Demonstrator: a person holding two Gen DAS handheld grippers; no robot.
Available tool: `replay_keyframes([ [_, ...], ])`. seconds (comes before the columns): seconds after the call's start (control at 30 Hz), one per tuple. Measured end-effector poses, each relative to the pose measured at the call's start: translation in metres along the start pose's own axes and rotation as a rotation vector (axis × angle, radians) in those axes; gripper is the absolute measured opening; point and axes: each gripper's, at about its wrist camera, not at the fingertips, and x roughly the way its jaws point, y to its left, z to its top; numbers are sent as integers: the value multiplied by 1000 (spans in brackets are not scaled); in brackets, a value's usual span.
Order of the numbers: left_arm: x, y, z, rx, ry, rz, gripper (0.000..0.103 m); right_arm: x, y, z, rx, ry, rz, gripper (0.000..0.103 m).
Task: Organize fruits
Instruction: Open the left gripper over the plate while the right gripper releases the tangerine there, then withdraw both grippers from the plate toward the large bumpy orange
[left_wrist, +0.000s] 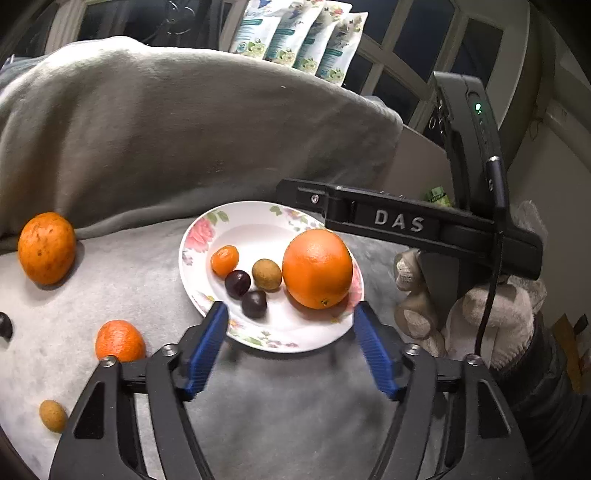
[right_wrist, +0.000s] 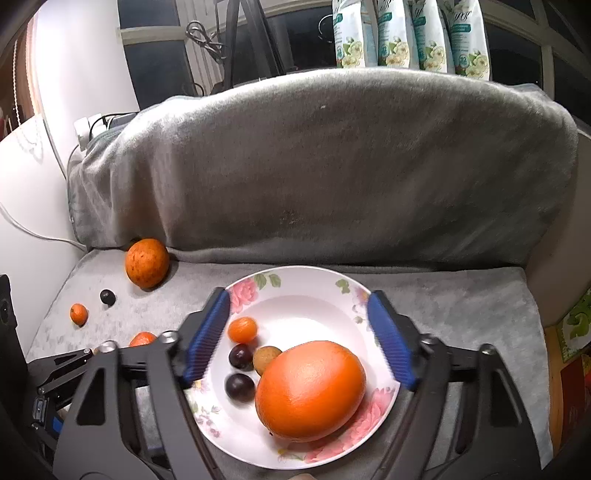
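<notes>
The large orange is seen lying on the floral plate, toward its right-hand rim, with two dark plums, a brown round fruit and a small wrinkled orange fruit clustered beside it. The right gripper is held directly over the plate with its jaws spread wide and nothing between them — the orange sits below the blue pads, apart from both. The left gripper is likewise released and empty, poised at the plate's near edge.

Fruits remain scattered on the grey blanket: a speckled orange against the cushion, a smaller orange, a dark plum and a small tan fruit.

Trouble is judged most likely from the soft blanket — the plate could be tipped if its rim is pressed by either gripper, and the heavy orange near the edge could roll off. The small round fruits may be squirted out of the jaws if pinched off-centre, and the two grippers, being near one another, could be knocked together.
</notes>
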Motion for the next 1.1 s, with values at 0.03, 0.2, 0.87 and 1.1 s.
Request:
replay_keyframes([
  [0.03,1,0,0,0,0,16,80,-1,0,0,1,-2,0,90],
  [0.2,2,0,0,-6,9,26,80,-1,1,0,1,7,-5,90],
  [0.87,-28,6,-3,-13,-38,90,80,-21,15,2,5,-18,-2,90],
  [1.1,-44,14,-4,-20,-64,120,80,-31,27,4,-5,-30,5,90],
])
